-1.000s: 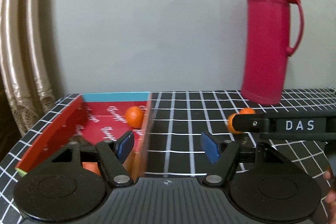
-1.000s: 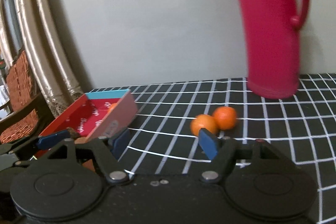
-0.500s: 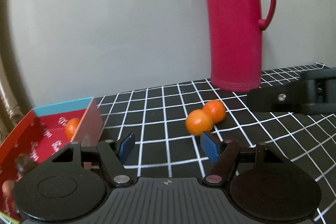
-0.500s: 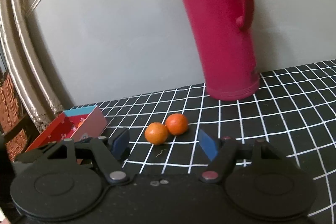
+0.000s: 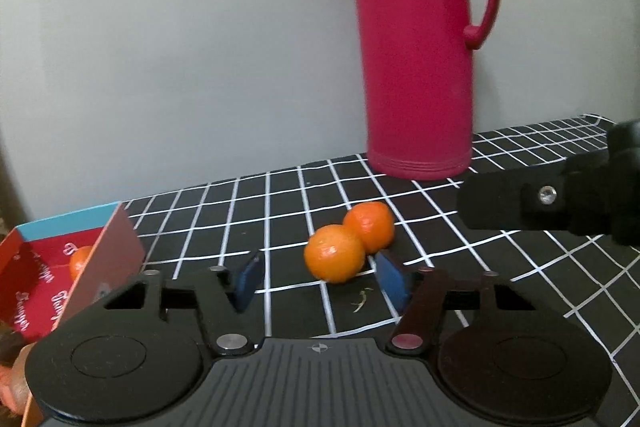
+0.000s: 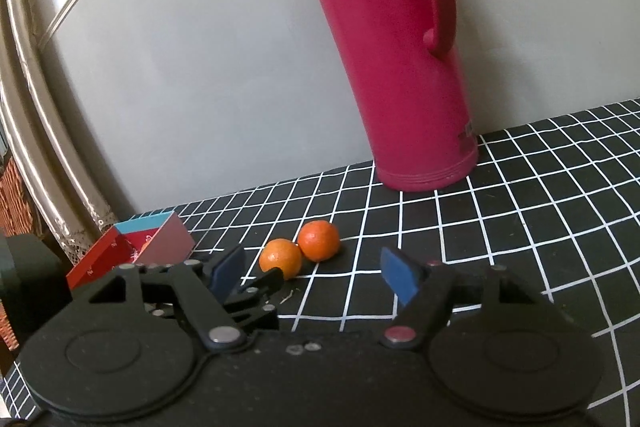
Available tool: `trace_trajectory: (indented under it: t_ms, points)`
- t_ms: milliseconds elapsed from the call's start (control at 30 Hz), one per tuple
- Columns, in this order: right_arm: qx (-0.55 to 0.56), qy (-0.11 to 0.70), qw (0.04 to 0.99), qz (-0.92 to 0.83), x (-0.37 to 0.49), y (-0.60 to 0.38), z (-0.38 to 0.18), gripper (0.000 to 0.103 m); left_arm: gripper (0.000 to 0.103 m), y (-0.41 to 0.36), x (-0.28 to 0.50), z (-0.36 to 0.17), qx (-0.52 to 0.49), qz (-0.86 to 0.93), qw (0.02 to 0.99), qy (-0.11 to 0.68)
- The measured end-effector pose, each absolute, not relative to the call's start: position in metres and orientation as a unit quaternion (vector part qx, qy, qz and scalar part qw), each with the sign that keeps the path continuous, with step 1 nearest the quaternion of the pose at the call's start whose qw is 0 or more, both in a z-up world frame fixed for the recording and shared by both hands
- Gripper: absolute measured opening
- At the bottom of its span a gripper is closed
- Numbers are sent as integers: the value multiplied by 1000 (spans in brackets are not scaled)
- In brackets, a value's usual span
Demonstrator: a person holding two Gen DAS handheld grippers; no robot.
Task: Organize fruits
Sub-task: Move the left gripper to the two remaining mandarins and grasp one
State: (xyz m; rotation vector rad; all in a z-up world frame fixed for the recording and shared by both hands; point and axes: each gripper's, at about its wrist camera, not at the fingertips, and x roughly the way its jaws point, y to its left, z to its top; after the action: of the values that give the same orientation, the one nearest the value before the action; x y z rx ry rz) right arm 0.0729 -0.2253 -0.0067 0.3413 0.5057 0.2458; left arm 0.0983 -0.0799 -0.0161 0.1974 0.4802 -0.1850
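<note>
Oranges lay together on the checked tabletop (image 5: pixel 520 267), the near orange (image 5: pixel 335 253) touching the far orange (image 5: pixel 370 227), both in front of an upright magenta thermos (image 5: pixel 416 59) that stood by the grey wall. The left hand-held gripper (image 5: pixel 320 277) pointed at the pair, its jaws closing; the near orange sat just beyond the blue pads (image 5: pixel 390 281), between them but with a gap on the left side, so nothing was gripped. The right hand-held gripper (image 6: pixel 316 273) stood with jaws apart and empty, opening a little, the two oranges lying ahead of its left pad. At the left edge of the tabletop a red box (image 5: pixel 32 279) with a blue rim held a third orange (image 5: pixel 80 263).
</note>
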Motion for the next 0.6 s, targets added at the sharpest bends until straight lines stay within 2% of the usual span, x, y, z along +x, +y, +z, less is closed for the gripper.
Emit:
trace_trajectory:
  t_ms: [400,600]
  points:
    - [174,251,945,118,73,-228,-8,75,59,-84,123,-24,80,-105,957,258]
    - [175,251,945,116,72,-229,-8,75,44,-81,131,-30,66,-111,952,276]
